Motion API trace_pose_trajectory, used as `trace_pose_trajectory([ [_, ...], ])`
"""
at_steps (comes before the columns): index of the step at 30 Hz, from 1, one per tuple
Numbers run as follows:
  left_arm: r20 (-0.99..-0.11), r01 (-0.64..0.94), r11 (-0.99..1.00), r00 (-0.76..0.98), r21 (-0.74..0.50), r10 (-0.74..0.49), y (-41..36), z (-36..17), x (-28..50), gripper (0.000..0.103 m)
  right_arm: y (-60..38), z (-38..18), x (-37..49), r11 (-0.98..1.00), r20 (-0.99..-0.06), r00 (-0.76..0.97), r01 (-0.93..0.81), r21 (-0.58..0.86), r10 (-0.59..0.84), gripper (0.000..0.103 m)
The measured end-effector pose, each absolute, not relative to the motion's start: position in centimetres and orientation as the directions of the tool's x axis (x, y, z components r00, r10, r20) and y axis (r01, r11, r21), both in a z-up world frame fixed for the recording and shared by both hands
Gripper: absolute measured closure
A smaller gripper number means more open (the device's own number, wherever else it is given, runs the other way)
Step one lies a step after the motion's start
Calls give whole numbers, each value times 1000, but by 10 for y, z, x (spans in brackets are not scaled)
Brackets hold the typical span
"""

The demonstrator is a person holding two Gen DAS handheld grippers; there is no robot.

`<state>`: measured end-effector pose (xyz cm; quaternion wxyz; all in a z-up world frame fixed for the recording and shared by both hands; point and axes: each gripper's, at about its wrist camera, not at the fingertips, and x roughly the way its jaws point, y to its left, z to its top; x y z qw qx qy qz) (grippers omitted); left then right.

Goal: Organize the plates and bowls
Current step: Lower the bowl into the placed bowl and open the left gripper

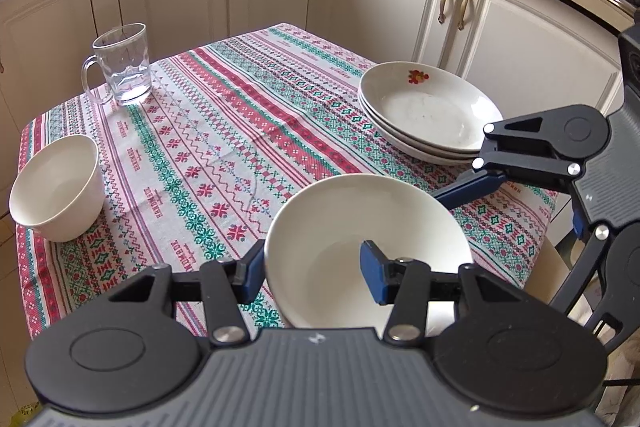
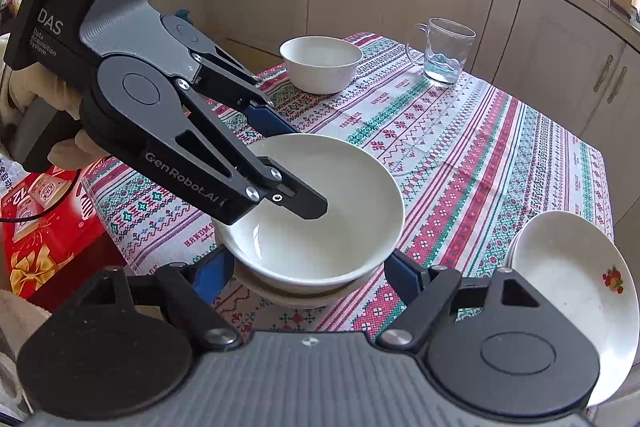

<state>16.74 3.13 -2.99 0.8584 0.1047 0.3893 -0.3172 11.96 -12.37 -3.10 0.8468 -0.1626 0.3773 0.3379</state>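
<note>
Two hand-held grippers at a small table (image 1: 224, 131) covered by a patterned cloth, during the stacking of bowls. The left gripper (image 1: 316, 267) pinches the wall of a white bowl (image 1: 360, 219), one blue pad outside the rim and one inside; in the right wrist view this bowl sits nested on a second bowl (image 2: 288, 293) near the table's front edge. The right gripper (image 2: 308, 275) stands half spread, its fingers flanking the nested pair without visibly pressing on it. A third bowl (image 1: 56, 183) waits at the far left corner, close to the edge; a stack of plates (image 1: 428, 111) occupies the right side, its rim overhanging slightly. The step in hand appears to be seating the bowl; next, the left pads must release and lift clear. The cloth's centre is open, with only a glass mug (image 1: 120, 63) at the far side.
</note>
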Motion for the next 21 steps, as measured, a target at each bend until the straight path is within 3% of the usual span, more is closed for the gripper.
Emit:
trace_pose_trajectory([
  [5,-729,625,778,502,-67,-466,33,-30,166,52,-125,-32,120,719,-748,481,-695,-7,458,16],
  [7,-726,618,783,509,-65,-462,35,-29,165,44,-125,-31,118,721,-735,499,-692,-19,459,1],
  [8,-722,615,786,516,-63,-461,37,-28,164,39,-125,-28,116,720,-724,505,-694,-18,469,0],
  [12,-711,594,804,546,-44,-443,46,-24,159,25,-125,-22,115,709,-710,505,-705,-12,491,0],
  [21,-692,537,844,609,0,-388,79,-13,148,18,-119,-17,118,701,-705,514,-713,-34,489,0],
])
